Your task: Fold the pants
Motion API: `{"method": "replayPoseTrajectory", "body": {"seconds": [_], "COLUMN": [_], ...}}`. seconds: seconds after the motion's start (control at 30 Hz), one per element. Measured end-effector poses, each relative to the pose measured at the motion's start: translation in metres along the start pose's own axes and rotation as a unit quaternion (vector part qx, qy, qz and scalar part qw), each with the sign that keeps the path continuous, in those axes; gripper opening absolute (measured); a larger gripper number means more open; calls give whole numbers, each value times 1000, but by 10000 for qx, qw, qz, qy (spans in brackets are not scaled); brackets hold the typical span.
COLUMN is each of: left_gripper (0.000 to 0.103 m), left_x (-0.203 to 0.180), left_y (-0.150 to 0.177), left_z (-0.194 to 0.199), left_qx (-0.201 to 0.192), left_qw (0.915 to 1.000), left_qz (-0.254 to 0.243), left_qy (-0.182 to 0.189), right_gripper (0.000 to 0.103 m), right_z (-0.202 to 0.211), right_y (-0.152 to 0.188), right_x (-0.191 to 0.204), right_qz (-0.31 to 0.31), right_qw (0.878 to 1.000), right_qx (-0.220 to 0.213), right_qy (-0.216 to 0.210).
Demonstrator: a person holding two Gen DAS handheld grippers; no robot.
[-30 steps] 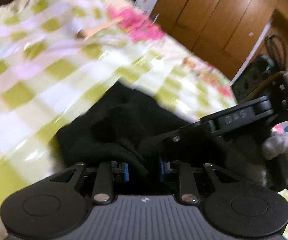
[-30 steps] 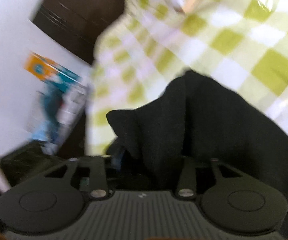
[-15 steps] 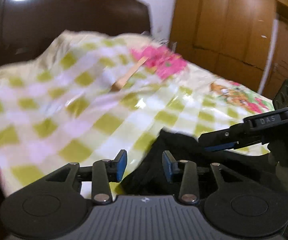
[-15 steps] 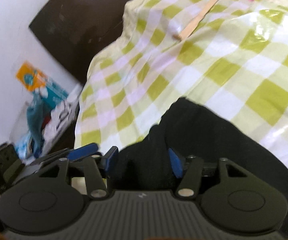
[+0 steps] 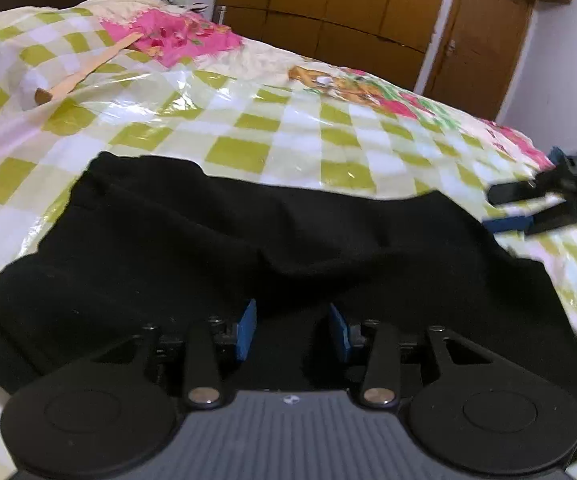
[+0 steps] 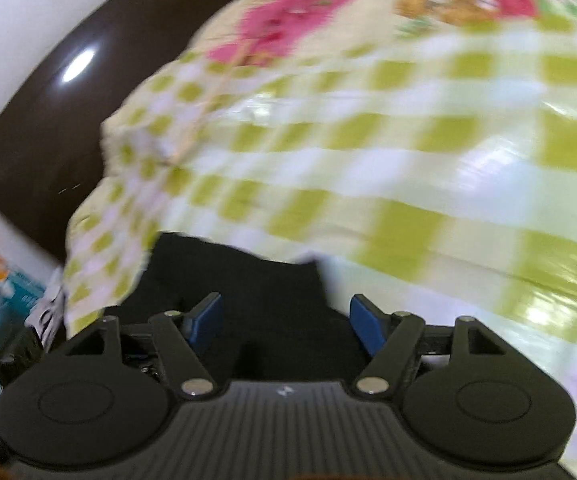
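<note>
On the bed with the green-checked cover [image 5: 248, 152], the black pants [image 5: 248, 248] lie as a wide, low bundle, apparently already folded at least once, with soft wrinkles across the top. Neither gripper holds cloth: the left gripper [image 5: 291, 330] stands parted above the fabric, and the right gripper [image 6: 286, 322] is opening its jaws, with nothing pinched between them. I judge that another fold and some smoothing remain.

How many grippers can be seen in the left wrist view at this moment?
2. The left gripper sits at the bottom centre, jaws apart over the black pants. The right gripper enters at the right edge, jaws opening, nothing between them.
</note>
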State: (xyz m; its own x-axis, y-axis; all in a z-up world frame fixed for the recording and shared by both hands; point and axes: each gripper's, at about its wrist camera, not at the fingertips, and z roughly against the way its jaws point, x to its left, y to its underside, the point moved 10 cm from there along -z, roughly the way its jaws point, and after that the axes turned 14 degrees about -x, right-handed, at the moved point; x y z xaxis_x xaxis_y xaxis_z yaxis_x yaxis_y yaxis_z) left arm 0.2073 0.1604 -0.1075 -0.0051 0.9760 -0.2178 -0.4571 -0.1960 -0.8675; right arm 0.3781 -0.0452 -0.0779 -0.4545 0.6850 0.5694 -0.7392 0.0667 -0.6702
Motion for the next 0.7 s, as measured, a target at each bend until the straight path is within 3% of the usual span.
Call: {"method": "replayPoseTrajectory", "body": {"seconds": [0.1,0.17,0.27,0.37,0.47,0.57,0.7], "left_gripper": [53,53,55,55,57,59,60], "left_x": [-3,-13,-36,-58,-62,-57,-55], "left_y": [-21,-37,-48,-32,-8,-3,-4], "left_z": [1,3,1,-11,-27,-31,-29], "left_qx": [-197,-395,-517,-213,147,166,216], "left_qw": [9995,9991,9978,9981,9982,9985,9985], "left_qz": [-146,-154,-392,-368,-476,-453,-478], "left_qy": [-182,-73,141,456,342,250,181], "right_gripper": [72,72,72,72,79,79,79], "right_z": [3,-4,-25,-35,-43,-62,-65], "right_y": [3,3,7,3,2,7,1], "right_x": [-11,-9,-7,-4,6,2,1], "right_qz": [-483,-540,-324,-674,-865,-1038,-1126], "right_qw": [9975,9950,9918,9810,9663,9662,9699], "right_qx": [-56,-37,358,651,1032,1050,700], "right_qy": [-515,-837,-1182,-1701,-2195,-2112,-2041]}}
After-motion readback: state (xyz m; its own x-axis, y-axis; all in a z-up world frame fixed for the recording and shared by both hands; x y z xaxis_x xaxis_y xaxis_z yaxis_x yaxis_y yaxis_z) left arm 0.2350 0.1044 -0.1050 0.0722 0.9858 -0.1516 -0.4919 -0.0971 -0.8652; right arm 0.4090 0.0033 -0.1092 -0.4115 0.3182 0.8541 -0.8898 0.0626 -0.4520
